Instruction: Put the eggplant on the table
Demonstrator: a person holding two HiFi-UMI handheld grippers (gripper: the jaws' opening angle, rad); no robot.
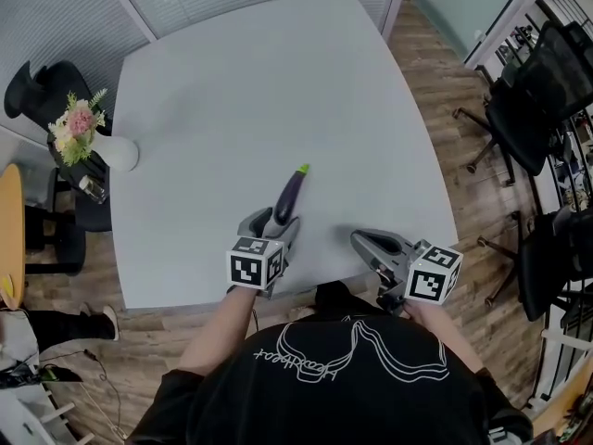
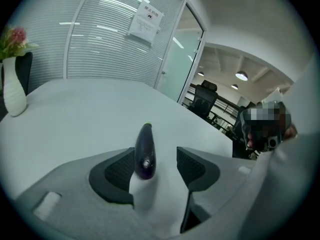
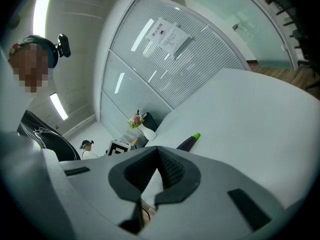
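Observation:
A dark purple eggplant with a green stem lies on the pale grey table, stem pointing away from me. My left gripper is open at the eggplant's near end. In the left gripper view the eggplant sits between the jaws, close by the left pad, with a clear gap to the right pad. My right gripper hovers at the table's near edge, to the right of the eggplant, with its jaws shut and nothing in them. From the right gripper the eggplant shows beyond the jaws.
A white vase of pink flowers stands at the table's left edge. Black office chairs stand on the wood floor to the right. A black chair stands beyond the table's left edge. A glass partition with blinds runs behind the table.

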